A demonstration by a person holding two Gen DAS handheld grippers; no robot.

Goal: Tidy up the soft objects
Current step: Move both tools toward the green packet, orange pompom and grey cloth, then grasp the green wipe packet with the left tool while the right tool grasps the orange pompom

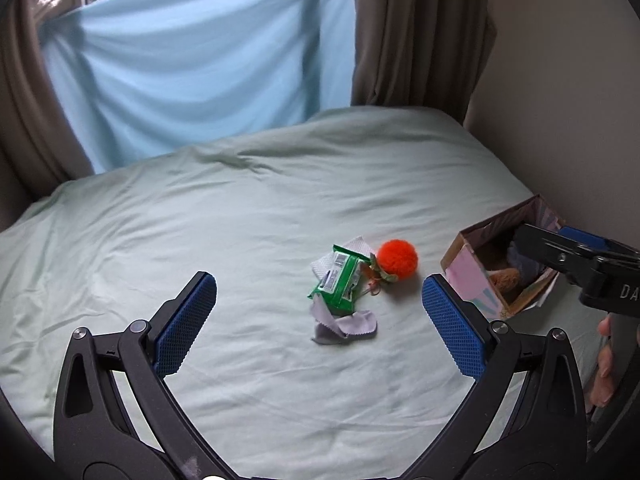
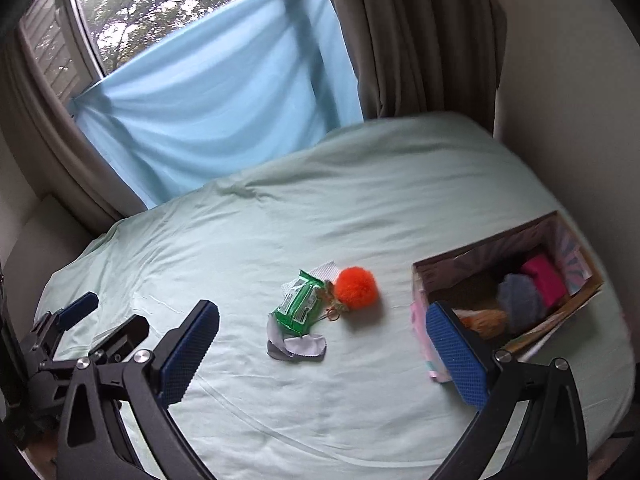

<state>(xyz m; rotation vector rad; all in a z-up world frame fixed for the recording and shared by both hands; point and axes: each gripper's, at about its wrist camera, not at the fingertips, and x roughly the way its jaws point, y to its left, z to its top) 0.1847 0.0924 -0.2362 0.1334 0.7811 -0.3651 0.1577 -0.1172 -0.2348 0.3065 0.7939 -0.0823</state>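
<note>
An orange pom-pom point(image 1: 398, 260) point(image 2: 355, 286), a green tissue pack point(image 1: 340, 280) point(image 2: 299, 307), a white cloth point(image 1: 354, 249) under it and a grey cloth point(image 1: 344, 326) point(image 2: 298, 347) lie together mid-bed. A cardboard box point(image 1: 468, 276) point(image 2: 424, 320) at the right holds a grey pom-pom point(image 2: 520, 300), a pink item point(image 2: 546, 280) and an orange-brown soft item point(image 2: 484, 322). My left gripper point(image 1: 320, 320) is open and empty, short of the pile. My right gripper point(image 2: 322, 354) is open and empty; it also shows in the left wrist view point(image 1: 576, 254) over the box.
The bed point(image 1: 240, 220) has a pale green sheet. A blue cloth point(image 1: 192, 72) covers the window behind it, with brown curtains point(image 1: 420, 32) beside. A wall point(image 1: 560, 80) runs along the right, close to the box. The left gripper shows at the left in the right wrist view point(image 2: 84, 320).
</note>
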